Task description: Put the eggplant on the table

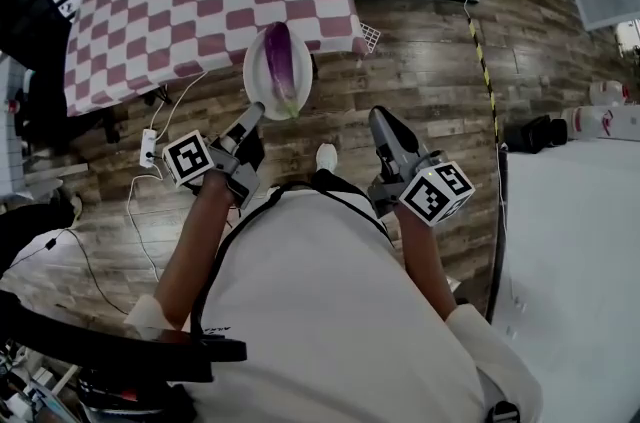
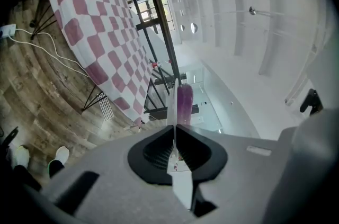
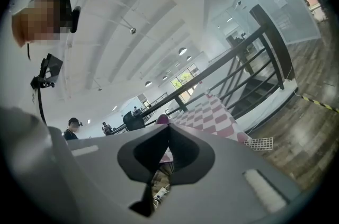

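The table (image 1: 200,1), spread with a pink-and-white checked cloth, fills the far side of the head view, with the wooden floor (image 1: 430,61) between it and the person. Its near edge is the line that matters. The white plate (image 1: 258,76) hangs in the air right at that edge, its far rim overlapping the cloth in the head view and its near part over the floor.

The eggplant (image 1: 281,66) lies on that plate, not yet on the table. Its long axis runs away from the person and toward the table, roughly in line with the way the left gripper (image 1: 250,118) points. Its greenish stalk end is nearest the jaws.

The left gripper is clamped on the plate's near rim. In the left gripper view the plate (image 2: 171,106) shows edge-on as a thin white blade pinched between the jaws, with the purple eggplant (image 2: 184,104) just beyond and the checked table (image 2: 95,21) further out to one side.

The right gripper (image 1: 380,118) is level with the left but well to the side of the plate. Its jaws are together with nothing between them. The left hand is therefore the nearer one and the only one carrying. Judging by the layout, the load goes straight ahead over the table edge.
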### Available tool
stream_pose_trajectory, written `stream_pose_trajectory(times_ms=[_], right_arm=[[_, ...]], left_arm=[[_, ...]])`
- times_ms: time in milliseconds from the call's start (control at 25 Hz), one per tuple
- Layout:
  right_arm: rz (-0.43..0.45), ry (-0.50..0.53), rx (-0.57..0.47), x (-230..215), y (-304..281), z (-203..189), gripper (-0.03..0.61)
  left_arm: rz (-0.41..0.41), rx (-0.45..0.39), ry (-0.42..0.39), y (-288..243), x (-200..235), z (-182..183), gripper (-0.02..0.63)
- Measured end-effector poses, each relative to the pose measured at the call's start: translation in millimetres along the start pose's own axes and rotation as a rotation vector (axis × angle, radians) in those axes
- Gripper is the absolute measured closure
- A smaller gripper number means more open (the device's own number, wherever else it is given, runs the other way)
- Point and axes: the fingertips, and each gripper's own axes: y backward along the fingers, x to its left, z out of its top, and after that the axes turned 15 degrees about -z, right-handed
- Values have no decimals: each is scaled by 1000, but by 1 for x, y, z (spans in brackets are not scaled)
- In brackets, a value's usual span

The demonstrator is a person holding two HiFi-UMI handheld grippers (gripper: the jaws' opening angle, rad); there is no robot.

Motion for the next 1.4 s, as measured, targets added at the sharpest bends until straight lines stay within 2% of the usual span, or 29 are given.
stream_pose_trajectory(times_ms=[600,1040,1400], right_arm=[[46,3,26,-90,-29,68,571],[93,2,69,-132,-39,86,571],[99,-6,84,-142,-42,85,571]], left_arm=[[11,-55,-20,-106,14,-2,592],[49,-136,-26,-129,33,-7,591],[63,-140,-39,-138,31,-6,592]])
